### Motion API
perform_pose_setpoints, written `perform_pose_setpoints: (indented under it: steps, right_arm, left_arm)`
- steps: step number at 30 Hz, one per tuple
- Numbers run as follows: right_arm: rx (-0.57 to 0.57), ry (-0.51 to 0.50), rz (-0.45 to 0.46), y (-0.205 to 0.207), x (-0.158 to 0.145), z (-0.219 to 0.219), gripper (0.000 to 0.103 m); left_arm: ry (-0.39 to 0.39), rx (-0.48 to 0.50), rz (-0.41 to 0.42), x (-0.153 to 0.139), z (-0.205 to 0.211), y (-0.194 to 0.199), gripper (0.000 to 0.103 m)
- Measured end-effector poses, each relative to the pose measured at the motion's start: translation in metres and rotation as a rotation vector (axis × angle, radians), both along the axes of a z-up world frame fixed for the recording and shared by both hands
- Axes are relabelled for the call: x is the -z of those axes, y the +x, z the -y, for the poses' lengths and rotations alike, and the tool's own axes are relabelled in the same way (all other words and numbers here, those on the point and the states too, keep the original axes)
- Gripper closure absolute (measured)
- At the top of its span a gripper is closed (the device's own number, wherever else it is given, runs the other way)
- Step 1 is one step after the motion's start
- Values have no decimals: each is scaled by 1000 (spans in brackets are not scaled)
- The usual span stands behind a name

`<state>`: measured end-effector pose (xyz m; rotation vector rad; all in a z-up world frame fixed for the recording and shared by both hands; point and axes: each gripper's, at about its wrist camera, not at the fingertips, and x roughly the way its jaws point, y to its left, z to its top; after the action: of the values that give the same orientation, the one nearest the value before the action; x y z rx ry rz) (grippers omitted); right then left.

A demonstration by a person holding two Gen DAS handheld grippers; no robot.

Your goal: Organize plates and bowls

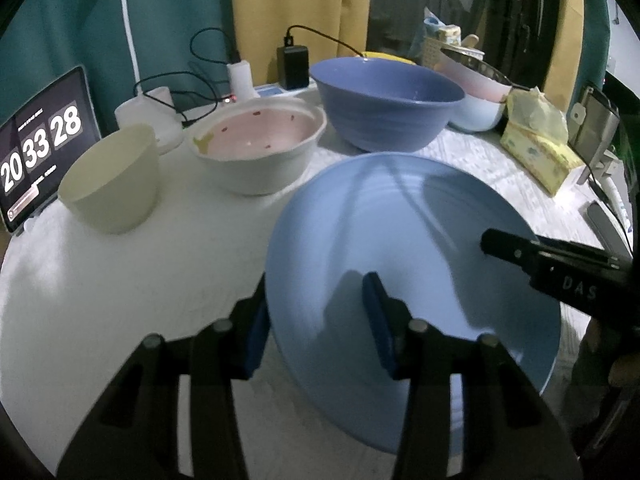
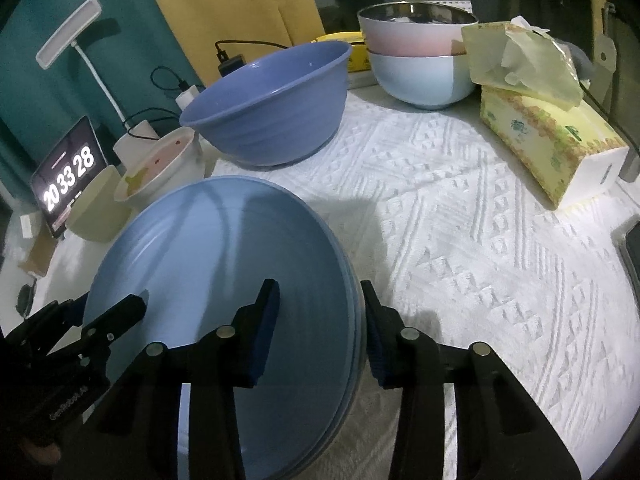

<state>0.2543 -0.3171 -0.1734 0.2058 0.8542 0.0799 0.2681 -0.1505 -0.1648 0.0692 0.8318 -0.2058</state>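
Together, the left gripper [image 1: 318, 320] and right gripper [image 2: 320, 332] each straddle an opposite rim of the blue plates [image 2: 224, 280], stacked on the white-clothed counter [image 2: 480, 260]; whether the pads press the rims is unclear. Beyond stands a blue bowl [image 1: 386, 104].

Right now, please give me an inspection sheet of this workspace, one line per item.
Surface: table under a white textured cloth.
Job's things: light blue plates stacked in front; dark blue bowl, pink-lined bowl and cream bowl behind; pink and pale blue bowls nested at the back.
Clutter: tissue box, tablet clock, desk lamp.
Grippers: left gripper straddles the plates' left rim, right gripper the right rim; whether the pads press is unclear.
Cables: black charger cable at the back.
Surroundings: teal and yellow curtains.
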Motion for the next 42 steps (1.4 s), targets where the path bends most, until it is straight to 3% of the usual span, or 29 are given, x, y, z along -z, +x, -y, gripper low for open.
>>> perform_pose_setpoints:
  steps: [22,42]
  right_arm:
    - [12,-34,23,-14,-18,-10,77]
    - [-31,-49,32,-22,-30,-44,78]
  left_arm:
    - [-12,-8,43,-13,-17,-15,58]
    - [-60,-59,57,-16,-57,-29,58]
